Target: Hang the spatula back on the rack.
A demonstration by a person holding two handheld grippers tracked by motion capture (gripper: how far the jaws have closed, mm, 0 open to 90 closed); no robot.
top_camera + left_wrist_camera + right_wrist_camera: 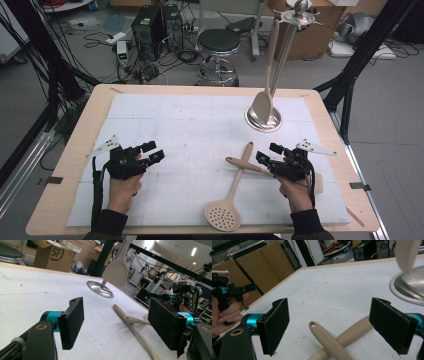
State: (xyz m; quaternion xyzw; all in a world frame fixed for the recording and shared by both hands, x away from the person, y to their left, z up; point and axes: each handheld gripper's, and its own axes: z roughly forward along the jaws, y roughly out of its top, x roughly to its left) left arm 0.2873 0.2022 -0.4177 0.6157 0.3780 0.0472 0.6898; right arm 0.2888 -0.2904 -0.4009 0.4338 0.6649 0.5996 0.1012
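Note:
A beige slotted spoon (223,216) lies at the front middle of the white mat, its handle (354,331) pointing toward the far side. A second beige utensil's handle (242,164), with a hole at its end (324,338), crosses over it. That handle runs on the mat under and between the jaws of my right gripper (268,153), which is open, pads apart from it (332,315). My left gripper (151,151) hovers open over bare mat at the left, nothing between its jaws (120,315). A beige spatula (262,104) hangs on a metal utensil stand (263,121).
The stand's round base (100,288) sits at the mat's far right, its pole (287,45) rising high. The wooden table edge (60,165) frames the mat. A stool (218,42), cables and boxes are on the floor beyond.

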